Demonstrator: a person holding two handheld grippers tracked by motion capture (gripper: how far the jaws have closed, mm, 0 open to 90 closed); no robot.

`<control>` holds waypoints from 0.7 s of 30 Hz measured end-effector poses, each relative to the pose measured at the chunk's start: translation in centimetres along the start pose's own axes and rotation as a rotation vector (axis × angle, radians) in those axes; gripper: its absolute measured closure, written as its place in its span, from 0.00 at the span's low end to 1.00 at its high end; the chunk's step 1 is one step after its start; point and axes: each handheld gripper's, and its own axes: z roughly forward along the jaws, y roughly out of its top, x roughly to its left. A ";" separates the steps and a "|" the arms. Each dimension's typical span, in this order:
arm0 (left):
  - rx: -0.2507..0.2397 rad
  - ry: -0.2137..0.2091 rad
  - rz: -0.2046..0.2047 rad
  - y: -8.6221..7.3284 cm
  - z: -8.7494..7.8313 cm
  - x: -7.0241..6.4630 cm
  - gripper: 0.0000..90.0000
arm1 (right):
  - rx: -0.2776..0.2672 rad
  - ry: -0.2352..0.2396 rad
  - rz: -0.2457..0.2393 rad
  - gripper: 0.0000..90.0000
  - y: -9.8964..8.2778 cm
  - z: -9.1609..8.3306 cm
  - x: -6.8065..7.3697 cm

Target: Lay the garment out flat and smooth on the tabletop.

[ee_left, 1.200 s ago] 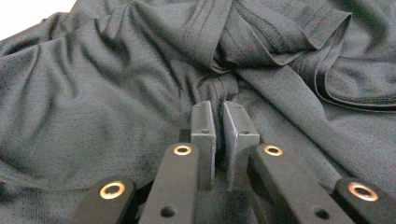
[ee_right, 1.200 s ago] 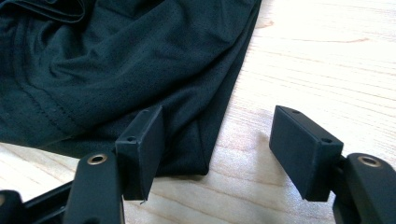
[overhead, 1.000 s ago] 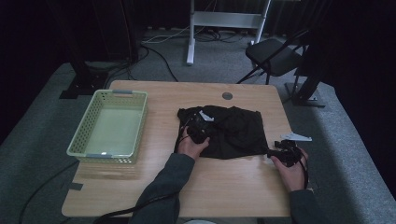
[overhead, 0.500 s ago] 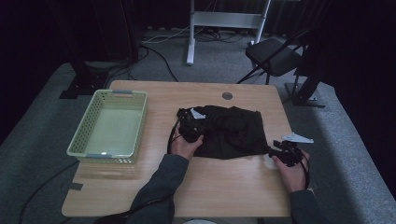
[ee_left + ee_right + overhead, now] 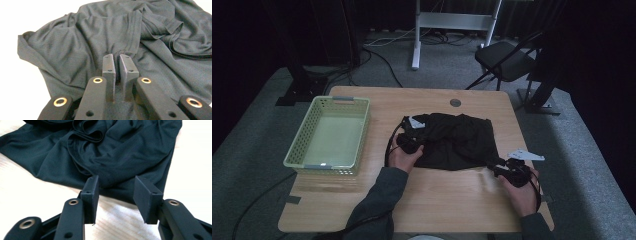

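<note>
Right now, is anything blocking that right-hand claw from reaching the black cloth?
Nothing visible. The right gripper has just been closing, its jaws apart at the black garment's near edge, with bare wooden table beneath.

Green basket (image 5: 332, 137), black chair (image 5: 507, 62)

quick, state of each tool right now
left tool: closed on a fold of the black garment.
right tool: open, jaws have just been closing at the garment's edge, not gripping it yet.

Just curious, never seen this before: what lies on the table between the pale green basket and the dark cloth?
Bare wood: the high view shows nothing on the wooden table between the pale green plastic basket and the crumpled black cloth.
</note>
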 end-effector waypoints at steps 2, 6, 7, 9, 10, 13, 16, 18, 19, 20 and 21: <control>0.001 0.000 -0.005 -0.1 0.0 0.1 0.94 | 0.015 -0.004 -0.005 0.68 -0.1 0.3 0.1; 0.001 0.000 -0.009 -0.2 -0.1 0.2 0.94 | 0.036 -0.015 -0.008 0.71 0.2 1.4 -0.1; -0.001 0.000 -0.011 -0.2 -0.1 0.2 0.94 | 0.039 -0.011 -0.002 0.71 0.3 1.6 -0.1; -0.003 0.000 -0.013 -0.2 -0.1 0.3 0.94 | 0.035 -0.010 0.000 0.71 0.7 2.0 -0.1; -0.004 0.001 -0.012 -0.2 -0.1 0.3 0.94 | 0.037 -0.006 0.002 0.70 0.9 2.3 -0.1; -0.003 0.003 -0.016 -0.4 -0.1 0.5 0.94 | 0.033 0.009 0.016 0.68 1.6 3.1 0.0; -0.004 0.002 -0.021 -0.5 -0.1 0.6 0.94 | 0.044 0.029 0.037 0.64 1.9 3.7 0.0; -0.003 0.002 -0.020 -0.6 -0.2 0.6 0.94 | 0.051 0.046 0.038 0.61 1.9 4.0 0.2; -0.002 0.002 -0.019 -0.6 -0.2 0.7 0.94 | 0.050 0.052 0.033 0.60 1.9 4.2 0.3; -0.001 0.003 -0.019 -0.6 -0.2 0.7 0.94 | 0.055 0.052 0.032 0.58 1.9 4.3 0.4; -0.002 0.004 -0.021 -0.7 -0.2 0.7 0.94 | 0.061 0.050 0.030 0.57 1.9 4.5 0.5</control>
